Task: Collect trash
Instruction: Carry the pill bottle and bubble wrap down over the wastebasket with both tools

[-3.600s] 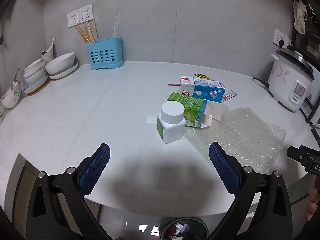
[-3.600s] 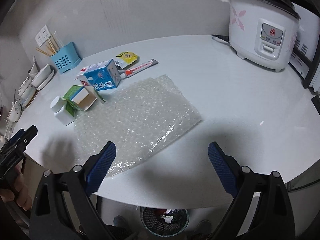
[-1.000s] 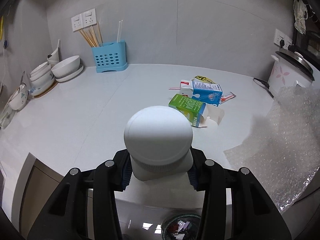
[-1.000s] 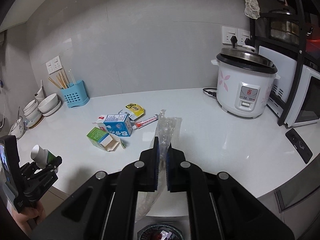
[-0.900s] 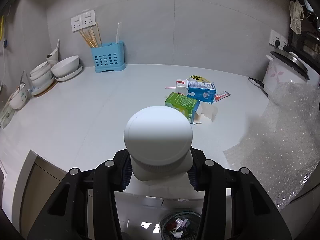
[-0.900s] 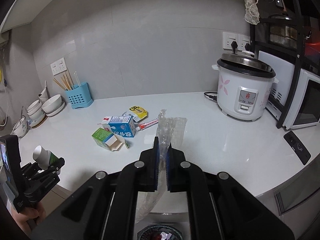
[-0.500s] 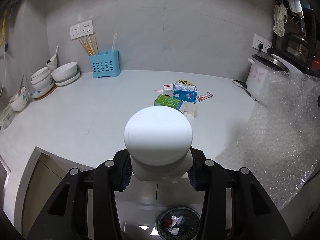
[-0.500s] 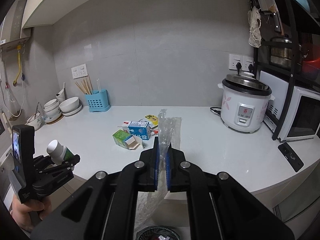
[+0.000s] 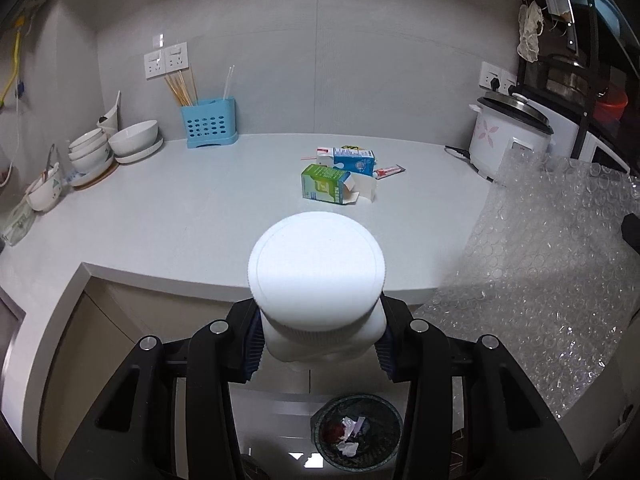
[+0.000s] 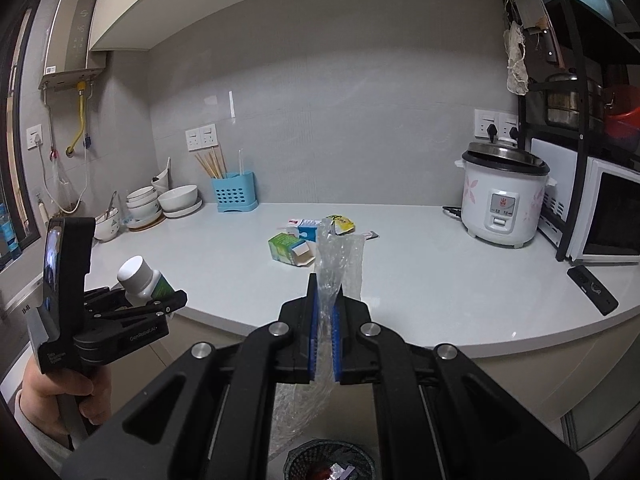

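One white bottle (image 9: 317,268), one bubble wrap sheet (image 9: 556,276), two cartons (image 9: 326,188) on counter (image 9: 180,208).

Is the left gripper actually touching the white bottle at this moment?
Touching. In the left wrist view the left gripper presses both blue pads against the white bottle, held off the counter.

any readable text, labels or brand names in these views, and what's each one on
"GenRobot.AI": on the black left gripper, seen from the right wrist.
Print on the green carton, blue milk carton, yellow packet and white rice cooker panel: too small or blurred to read.
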Motion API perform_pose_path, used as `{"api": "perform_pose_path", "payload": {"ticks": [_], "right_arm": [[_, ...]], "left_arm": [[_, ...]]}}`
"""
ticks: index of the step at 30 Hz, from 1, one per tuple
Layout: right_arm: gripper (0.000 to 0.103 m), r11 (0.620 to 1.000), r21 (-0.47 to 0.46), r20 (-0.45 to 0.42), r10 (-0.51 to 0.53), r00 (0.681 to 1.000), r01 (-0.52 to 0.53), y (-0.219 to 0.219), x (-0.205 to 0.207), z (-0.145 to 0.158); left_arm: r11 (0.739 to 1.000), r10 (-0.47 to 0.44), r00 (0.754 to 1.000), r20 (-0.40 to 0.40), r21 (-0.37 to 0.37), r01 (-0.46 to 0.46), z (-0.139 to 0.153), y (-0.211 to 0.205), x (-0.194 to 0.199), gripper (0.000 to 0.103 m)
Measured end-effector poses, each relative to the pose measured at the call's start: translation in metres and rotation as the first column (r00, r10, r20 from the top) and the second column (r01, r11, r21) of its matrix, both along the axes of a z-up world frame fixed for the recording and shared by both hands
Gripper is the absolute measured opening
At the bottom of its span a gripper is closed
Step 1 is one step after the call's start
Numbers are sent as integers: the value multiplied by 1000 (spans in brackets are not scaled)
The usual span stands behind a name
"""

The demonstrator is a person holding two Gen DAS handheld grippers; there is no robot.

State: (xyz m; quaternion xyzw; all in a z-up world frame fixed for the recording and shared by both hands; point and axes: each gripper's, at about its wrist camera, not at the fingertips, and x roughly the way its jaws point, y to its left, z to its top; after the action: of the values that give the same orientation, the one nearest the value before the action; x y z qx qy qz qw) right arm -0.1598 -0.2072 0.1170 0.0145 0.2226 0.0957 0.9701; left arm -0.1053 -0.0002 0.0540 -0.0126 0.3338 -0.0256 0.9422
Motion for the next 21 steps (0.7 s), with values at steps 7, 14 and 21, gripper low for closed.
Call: {"api": "perform_pose_path", "payload": {"ticks": [7,14,21], "right_arm": [[4,1000,8,-41,20,999,-20,9,-30,-51],[4,1000,12,-121,-23,992,25,11,-34,-111],[4,998,-22,-193,-59,979,55,19,-28,-178]], "left_arm": [[1000,9,1000,-28,-7,-10,-43,3,-28,44],[1000,13,999,-47,-2,-13,-90,1,-57,44],[1000,4,995,-102,-11,-5,-143,-3,-68,44]]}}
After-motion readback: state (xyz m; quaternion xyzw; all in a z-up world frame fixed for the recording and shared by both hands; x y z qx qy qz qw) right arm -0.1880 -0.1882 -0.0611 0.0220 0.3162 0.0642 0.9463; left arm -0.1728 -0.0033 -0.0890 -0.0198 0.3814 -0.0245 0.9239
